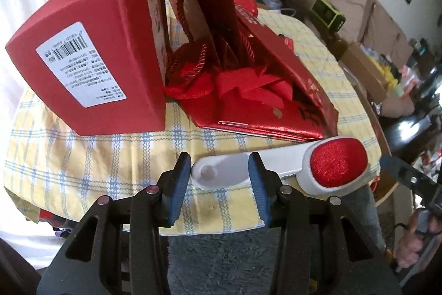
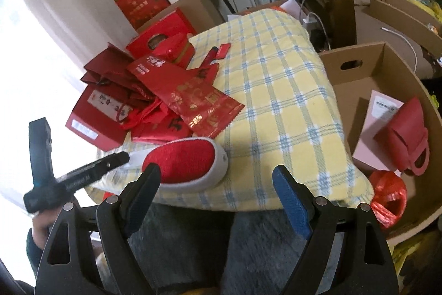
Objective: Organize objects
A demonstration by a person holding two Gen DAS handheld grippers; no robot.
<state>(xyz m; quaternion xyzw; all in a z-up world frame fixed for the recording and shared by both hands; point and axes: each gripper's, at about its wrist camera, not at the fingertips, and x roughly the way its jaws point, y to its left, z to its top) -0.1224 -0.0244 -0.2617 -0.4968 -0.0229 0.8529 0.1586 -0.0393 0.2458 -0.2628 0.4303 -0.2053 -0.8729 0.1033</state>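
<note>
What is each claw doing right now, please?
Left claw: partly closed around the lint brush handle; contact cannot be told.
Right claw: wide open, holding nothing.

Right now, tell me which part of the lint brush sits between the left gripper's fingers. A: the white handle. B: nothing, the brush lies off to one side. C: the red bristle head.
A: in the left wrist view the left gripper straddles the white handle of the lint brush, while the red head lies off to the right, outside its fingers.
</note>
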